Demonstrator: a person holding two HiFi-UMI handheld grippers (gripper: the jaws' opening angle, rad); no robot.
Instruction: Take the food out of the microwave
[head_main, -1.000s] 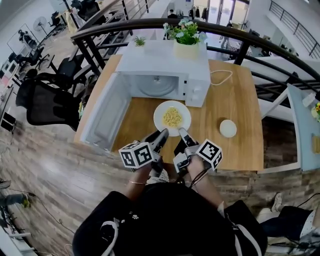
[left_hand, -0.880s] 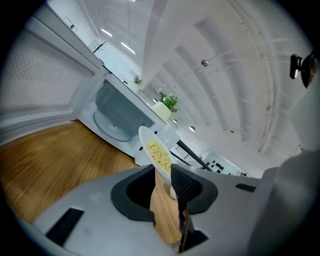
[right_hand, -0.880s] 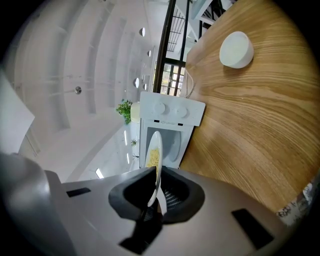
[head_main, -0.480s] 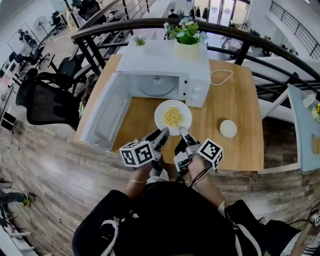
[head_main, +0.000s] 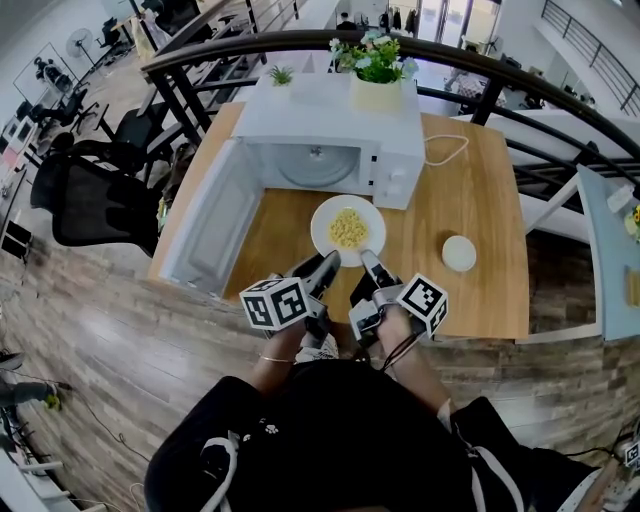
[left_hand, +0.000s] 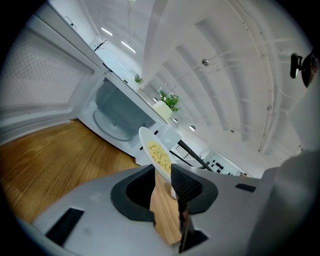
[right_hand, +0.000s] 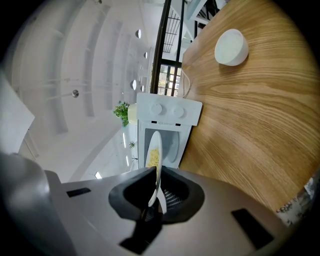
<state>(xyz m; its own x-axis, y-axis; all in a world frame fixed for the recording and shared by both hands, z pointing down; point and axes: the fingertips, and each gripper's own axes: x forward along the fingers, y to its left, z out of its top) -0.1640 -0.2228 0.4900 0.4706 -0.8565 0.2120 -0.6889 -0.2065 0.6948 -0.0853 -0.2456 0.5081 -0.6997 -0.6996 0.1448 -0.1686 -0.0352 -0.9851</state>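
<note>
A white plate of yellow noodles (head_main: 348, 228) is in front of the open white microwave (head_main: 325, 130), over the wooden table (head_main: 470, 200). My left gripper (head_main: 326, 264) is shut on the plate's near-left rim and my right gripper (head_main: 367, 261) on its near-right rim. In the left gripper view the plate (left_hand: 155, 155) runs edge-on between the jaws of the left gripper (left_hand: 162, 175), with the microwave cavity (left_hand: 117, 107) behind. In the right gripper view the rim of the plate (right_hand: 155, 160) is pinched by the right gripper (right_hand: 156, 192). Whether the plate rests on the table I cannot tell.
The microwave door (head_main: 205, 230) hangs open to the left, reaching the table's front edge. A small white bowl (head_main: 459, 253) stands on the table to the right. A potted plant (head_main: 377, 62) sits on the microwave. Black office chairs (head_main: 95, 200) stand left of the table.
</note>
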